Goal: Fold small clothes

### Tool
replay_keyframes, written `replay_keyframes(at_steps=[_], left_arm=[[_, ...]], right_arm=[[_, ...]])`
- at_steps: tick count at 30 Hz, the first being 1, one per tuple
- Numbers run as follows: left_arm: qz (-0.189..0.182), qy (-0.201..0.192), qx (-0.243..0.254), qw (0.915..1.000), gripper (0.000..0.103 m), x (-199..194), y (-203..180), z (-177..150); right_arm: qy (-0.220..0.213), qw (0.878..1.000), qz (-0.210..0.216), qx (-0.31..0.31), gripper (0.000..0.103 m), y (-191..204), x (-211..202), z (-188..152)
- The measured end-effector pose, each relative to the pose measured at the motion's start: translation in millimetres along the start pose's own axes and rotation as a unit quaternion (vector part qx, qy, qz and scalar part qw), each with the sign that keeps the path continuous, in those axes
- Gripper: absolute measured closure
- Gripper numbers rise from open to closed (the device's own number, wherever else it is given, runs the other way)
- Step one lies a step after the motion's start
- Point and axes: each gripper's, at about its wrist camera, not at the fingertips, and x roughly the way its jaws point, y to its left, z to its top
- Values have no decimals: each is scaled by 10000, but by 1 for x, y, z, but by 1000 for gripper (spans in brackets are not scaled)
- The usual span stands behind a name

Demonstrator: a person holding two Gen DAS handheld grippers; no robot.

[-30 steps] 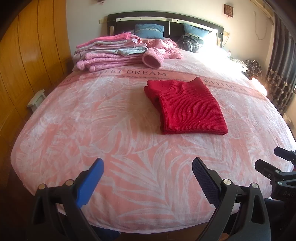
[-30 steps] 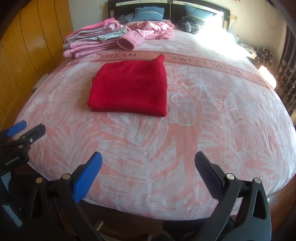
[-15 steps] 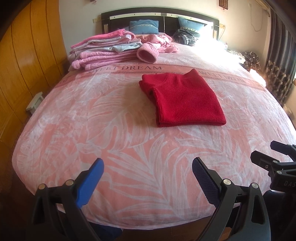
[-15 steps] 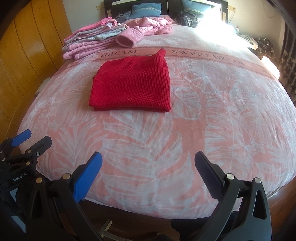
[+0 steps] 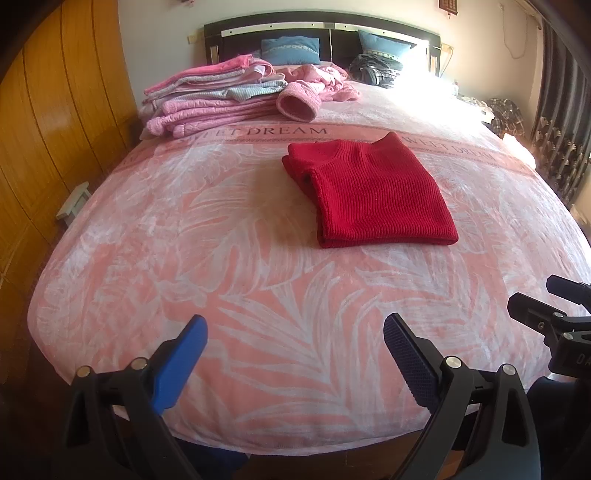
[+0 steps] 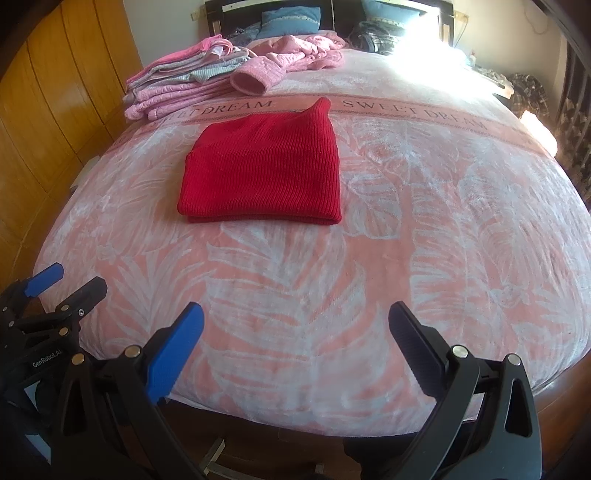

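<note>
left tool (image 5: 295,354) released, empty | right tool (image 6: 295,341) released, empty | sweater (image 5: 369,192) folded on bed (image 5: 184,258) | neck opening shows in left view only

Ahead of your jaws lies a plain red ribbed-knit sweater (image 5: 373,192) on a pink blanket (image 5: 221,258) patterned with white leaves and a darker pink band lettered "SWEET DREAM". Farther ahead and to the left sits a stack (image 5: 214,96) of pink and grey clothes. Beyond it are blue pillows (image 5: 290,50) against a black headboard (image 5: 321,27). Your pads (image 6: 173,354) are blue on black frames.
</note>
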Motion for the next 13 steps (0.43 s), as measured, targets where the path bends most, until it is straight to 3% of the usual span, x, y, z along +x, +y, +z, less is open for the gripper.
replay_keyframes(at_steps=[13], left_arm=[[5,2,18,10000,6,0,0,0]], right_arm=[[221,9996,-39,147,3,-7,8,1]])
